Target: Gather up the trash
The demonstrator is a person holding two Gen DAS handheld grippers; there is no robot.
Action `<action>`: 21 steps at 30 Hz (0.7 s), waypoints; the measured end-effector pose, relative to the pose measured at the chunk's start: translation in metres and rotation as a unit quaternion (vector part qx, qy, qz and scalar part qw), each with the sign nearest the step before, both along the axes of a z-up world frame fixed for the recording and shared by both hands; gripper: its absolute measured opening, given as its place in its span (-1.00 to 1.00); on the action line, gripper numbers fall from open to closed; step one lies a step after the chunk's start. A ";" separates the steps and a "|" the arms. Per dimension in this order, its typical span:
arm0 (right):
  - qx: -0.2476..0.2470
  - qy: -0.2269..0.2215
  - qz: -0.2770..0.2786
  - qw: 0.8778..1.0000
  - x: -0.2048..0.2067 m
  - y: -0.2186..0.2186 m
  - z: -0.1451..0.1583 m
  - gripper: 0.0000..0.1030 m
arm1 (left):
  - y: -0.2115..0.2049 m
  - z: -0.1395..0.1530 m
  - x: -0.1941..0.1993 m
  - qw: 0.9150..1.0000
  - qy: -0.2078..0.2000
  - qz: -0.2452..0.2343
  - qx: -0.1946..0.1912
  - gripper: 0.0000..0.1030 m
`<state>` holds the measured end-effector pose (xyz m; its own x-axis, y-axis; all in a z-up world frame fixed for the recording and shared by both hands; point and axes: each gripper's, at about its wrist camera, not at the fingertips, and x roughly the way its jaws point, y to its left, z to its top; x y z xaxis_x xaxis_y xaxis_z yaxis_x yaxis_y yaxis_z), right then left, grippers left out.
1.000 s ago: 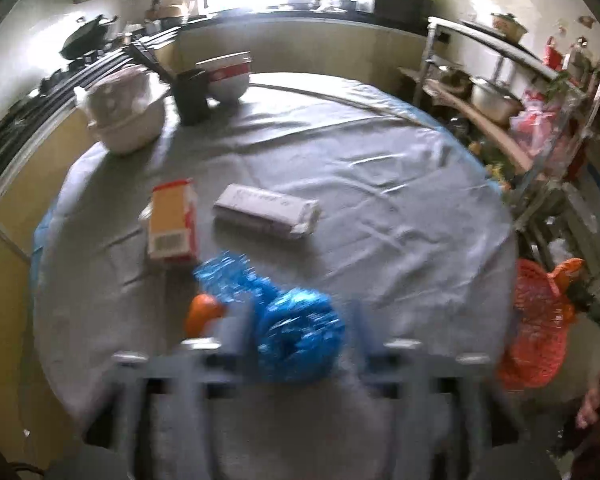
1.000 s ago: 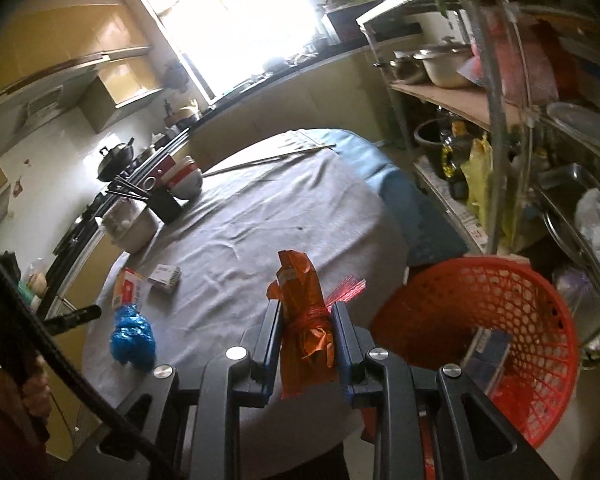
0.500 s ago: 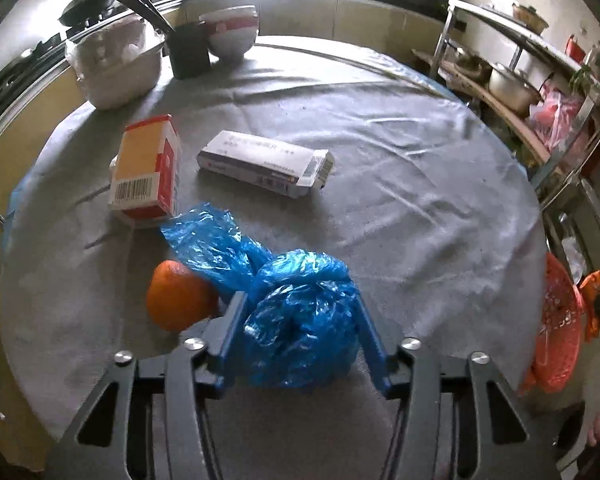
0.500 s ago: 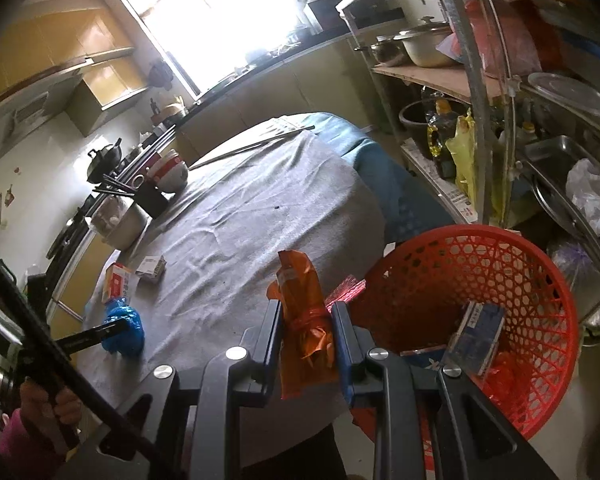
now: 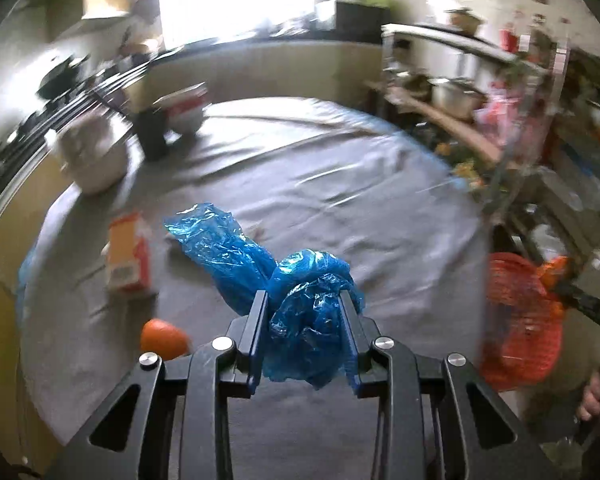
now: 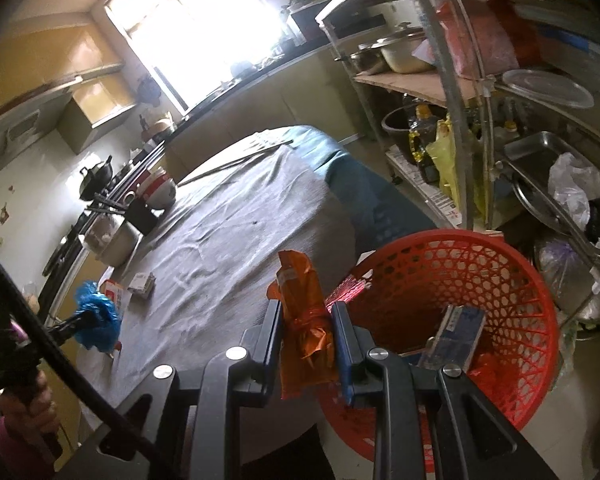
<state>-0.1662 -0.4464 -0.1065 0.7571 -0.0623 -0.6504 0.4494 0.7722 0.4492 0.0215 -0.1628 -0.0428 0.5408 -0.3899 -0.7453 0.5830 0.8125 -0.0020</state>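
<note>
1. The left gripper point(image 5: 305, 334) has just been closing its fingers, and they now pinch a crumpled blue plastic bag point(image 5: 304, 316), which bulges out above and below the pads and trails a loose tail toward 10 o'clock over the worktop point(image 5: 340, 208).
2. Just at 9 o'clock of the left fingers an orange point(image 5: 165, 338) lies on the grey cloth of the worktop, partly hidden behind the gripper's body.
3. Farther off at 10 o'clock an orange-and-white carton point(image 5: 129, 256) lies on the cloth; it is blurred.
4. At 3 o'clock, beyond the worktop's edge, stands a red mesh basket point(image 5: 520, 316).
5. The right gripper point(image 6: 307, 330) has its fingers clamped tight on an orange wrapper point(image 6: 305, 316) that stands upright between them, near the worktop's edge and just at 9 o'clock of the basket's rim.
6. Inside the basket, at 3 o'clock of the right fingers, a blue box point(image 6: 458, 336) leans against the mesh wall.
7. Far at 11 o'clock on the worktop are a white pot point(image 6: 114, 238), a dark holder of utensils point(image 6: 142, 214) and a stack of bowls point(image 6: 158, 192).
</note>
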 end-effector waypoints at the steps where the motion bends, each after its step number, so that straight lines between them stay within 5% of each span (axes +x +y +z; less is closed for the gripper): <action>1: -0.001 -0.001 -0.003 1.000 -0.002 -0.002 0.001 -0.48 | -0.005 0.004 -0.006 1.000 -0.004 -0.013 -0.003 -0.34; 9: -0.001 -0.007 -0.038 0.999 -0.033 -0.024 0.005 -0.48 | -0.078 0.024 -0.062 0.988 -0.033 -0.150 -0.003 -0.34; 21: 0.010 -0.008 -0.081 0.997 -0.069 -0.046 0.001 -0.48 | -0.169 0.026 -0.104 0.963 -0.029 -0.267 -0.011 -0.31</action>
